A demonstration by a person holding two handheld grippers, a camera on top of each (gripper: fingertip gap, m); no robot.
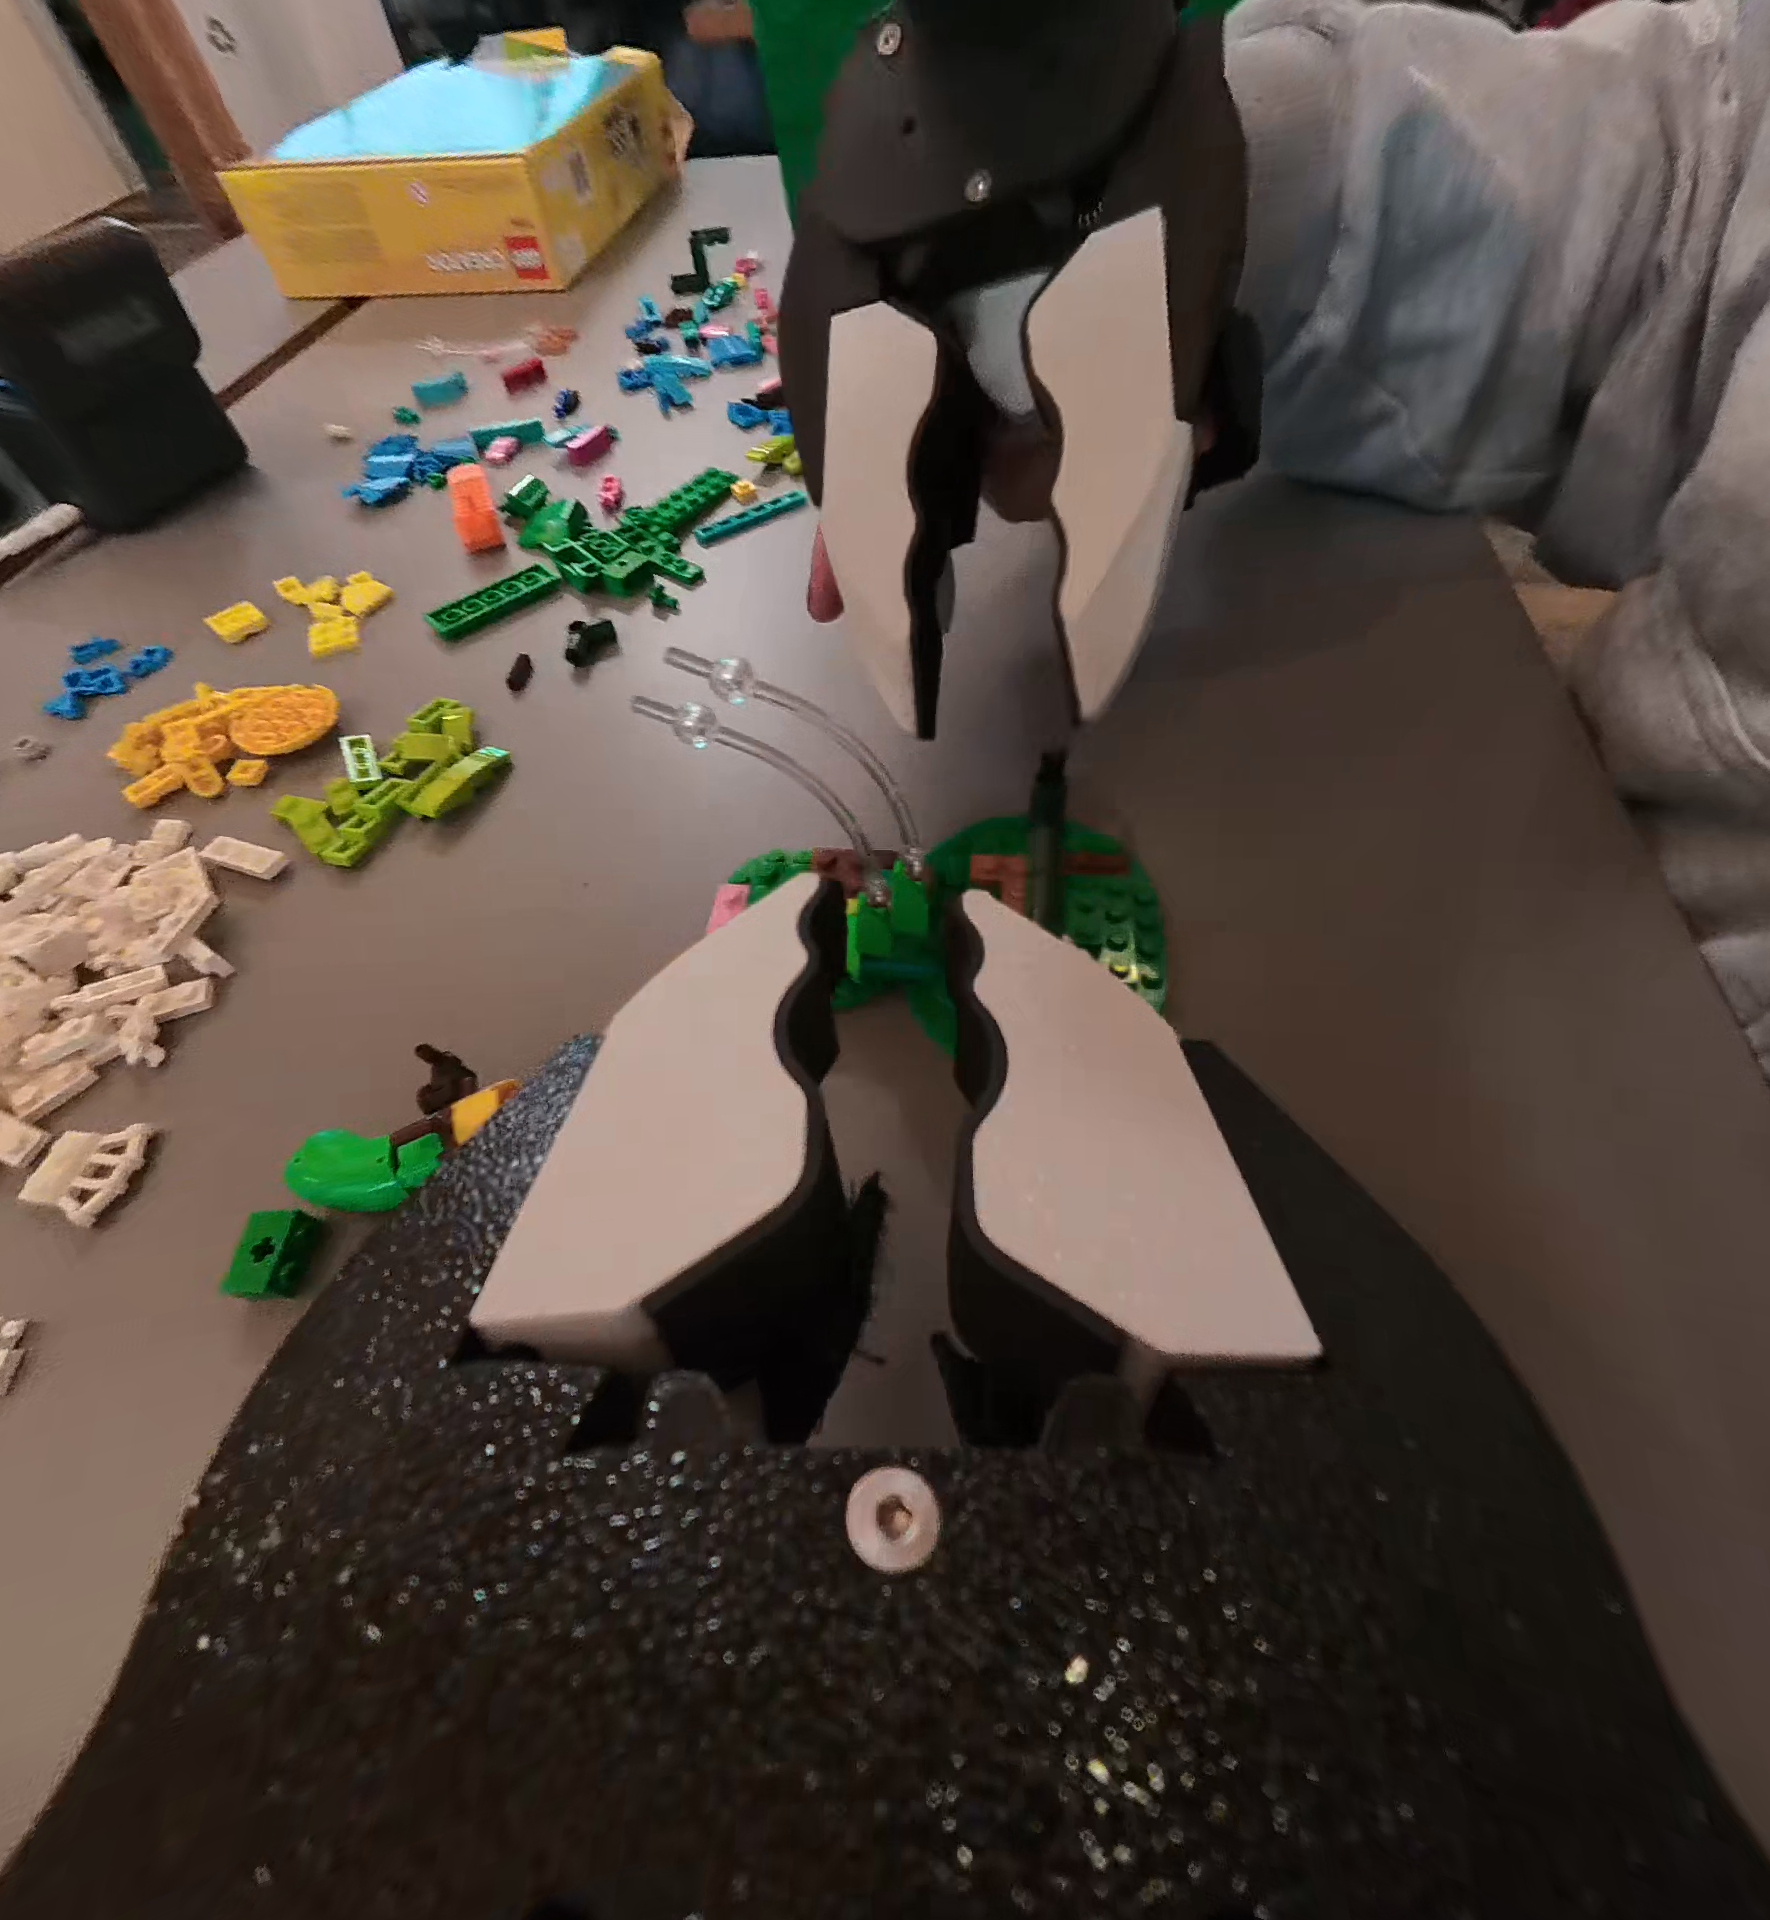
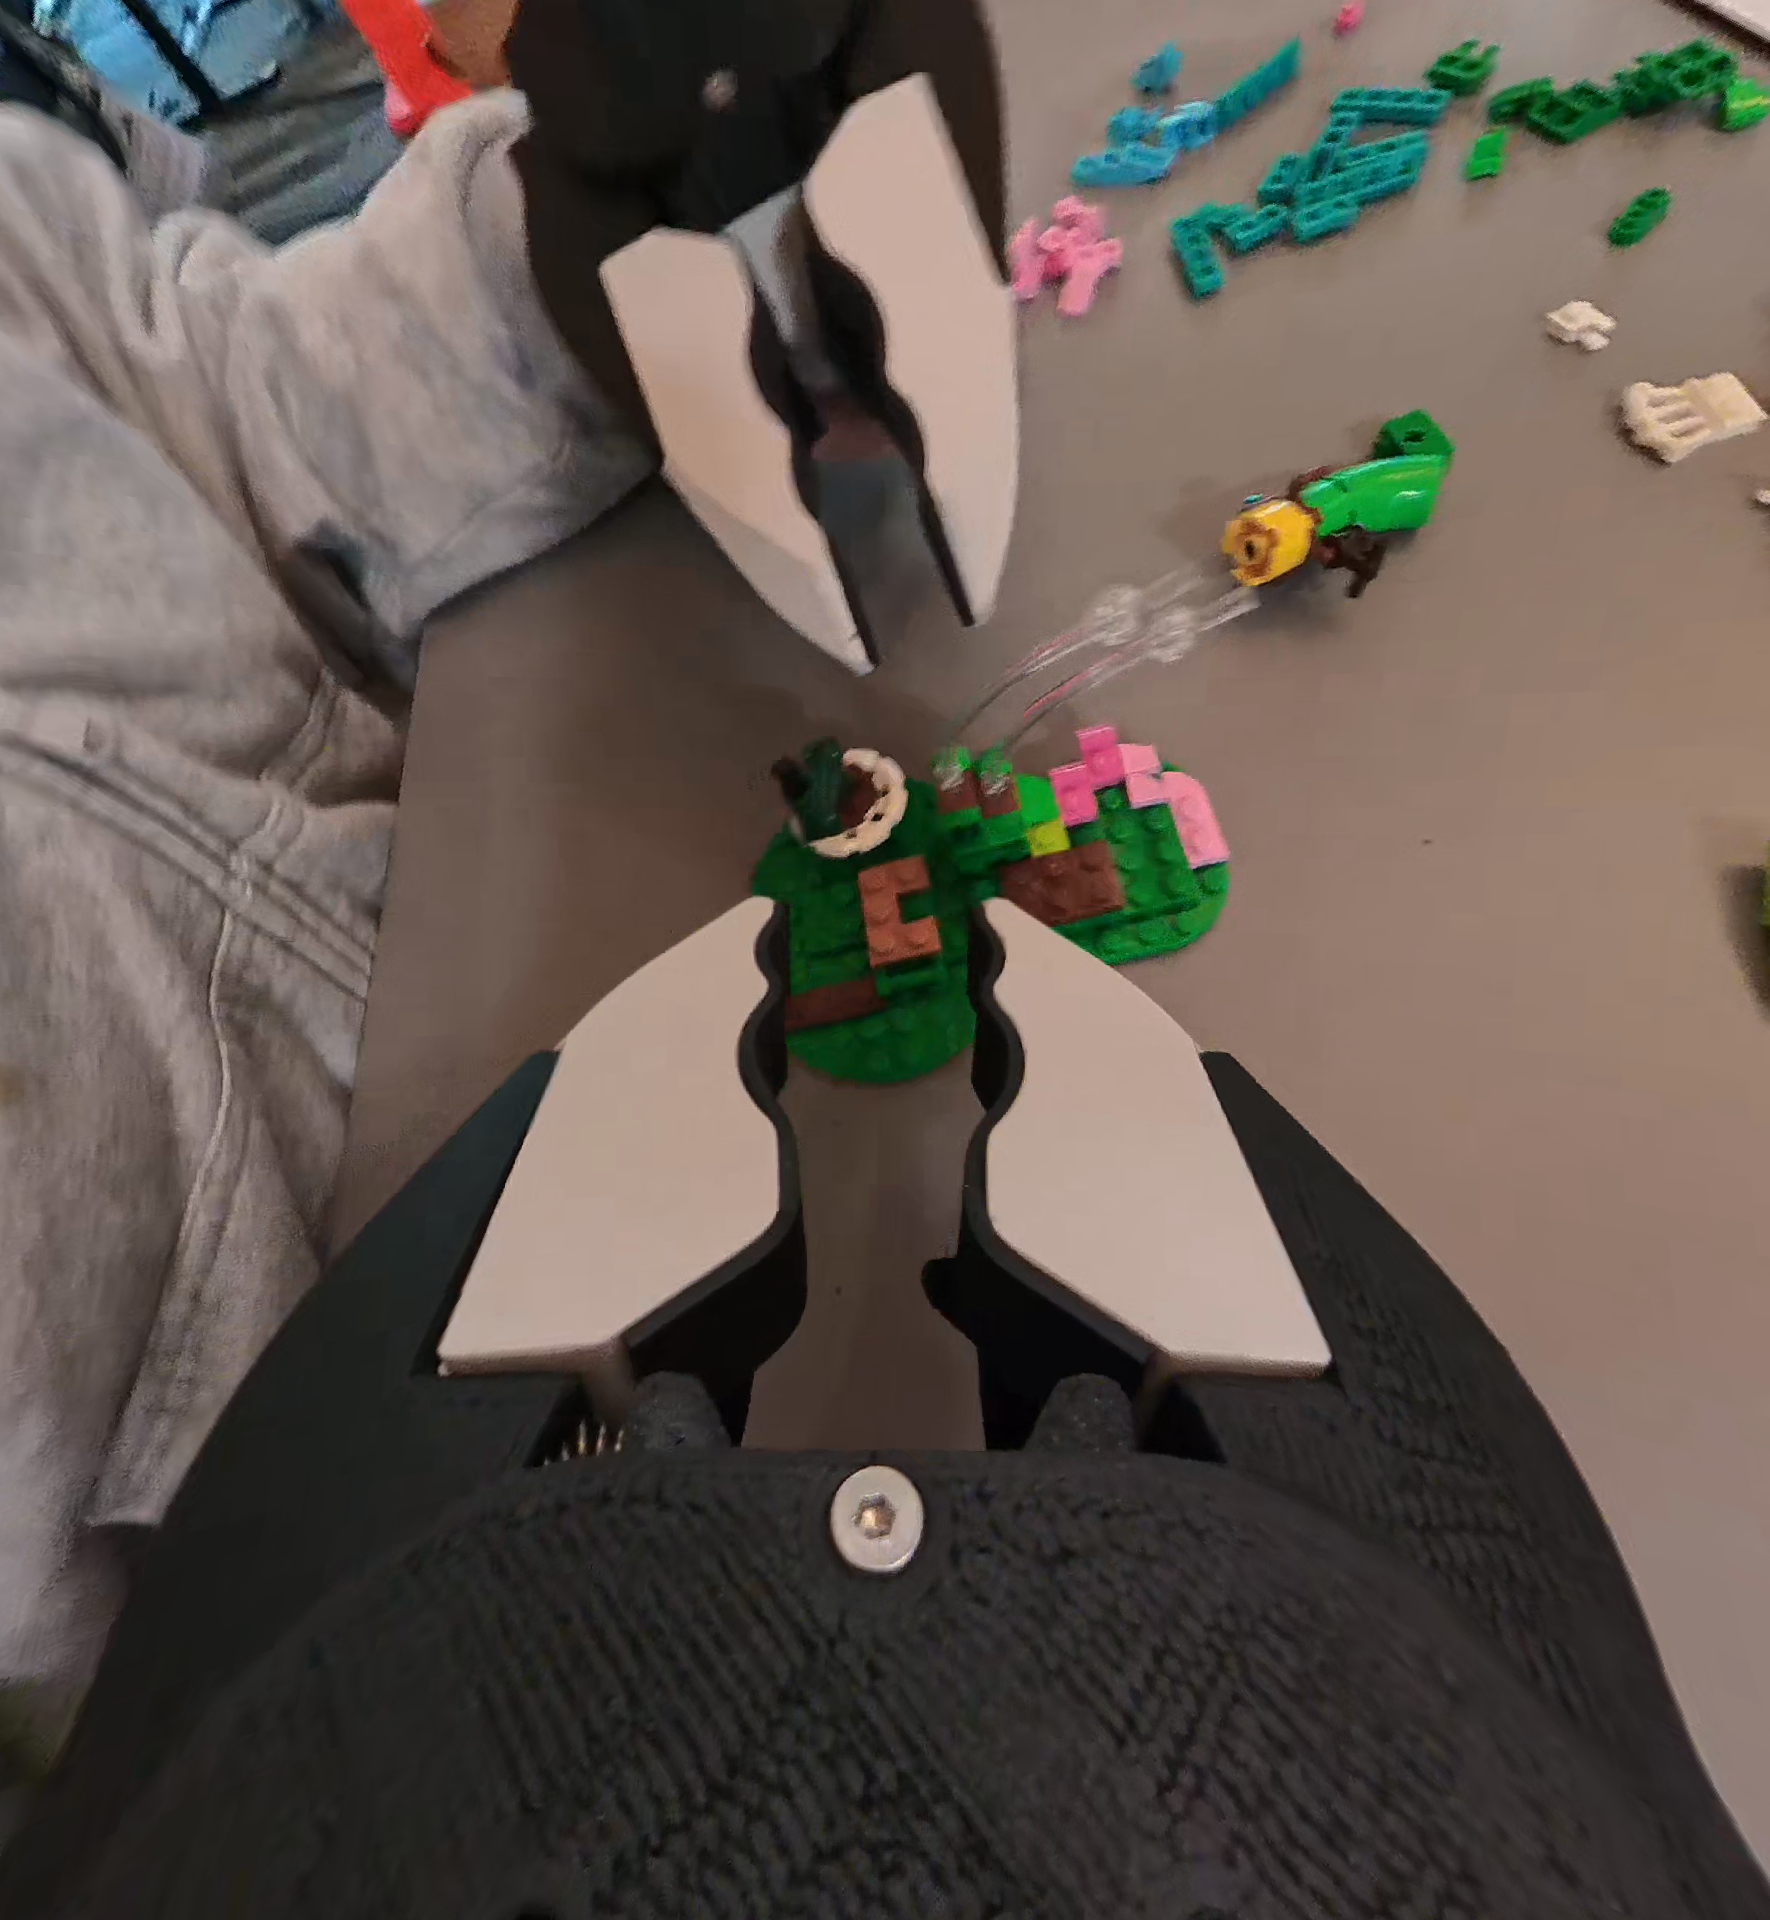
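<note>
Left gripper (image 1: 896, 909): jaws a narrow way apart, nothing held. In its own view the tips frame a small green brick stack (image 1: 891, 925). The right wrist view shows the same gripper coming in from the top centre, its tips clear of the model and bare.

Right gripper (image 2: 876, 904): jaws somewhat wider, also empty. It hangs over the near disc of the model, with the plate showing between the fingers but not pressed.

Green brick model (image 2: 1161, 920): centre of both frames, flat on the grey table (image 1: 1328, 831). It is two round studded plates side by side, with brown and pink bricks (image 2: 1151, 790) on top.
- Two clear curved rods (image 1: 808, 717) rise from the middle stack.
- A dark green stem (image 1: 1047, 821) stands on the other disc, with a white ring (image 2: 876, 821) around it.

Handling (judgement): light and rigid, smooth-sided, and apt to slide on the table. The stud joints would part under a twist. The rods and stem look the weakest parts, and the plate rim or the solid middle stack the soundest hold.

Surroundings: grey sleeve (image 1: 1587, 312) at upper right of the left view, and sorted piles of loose bricks (image 1: 393, 779) at mid-left.
</note>
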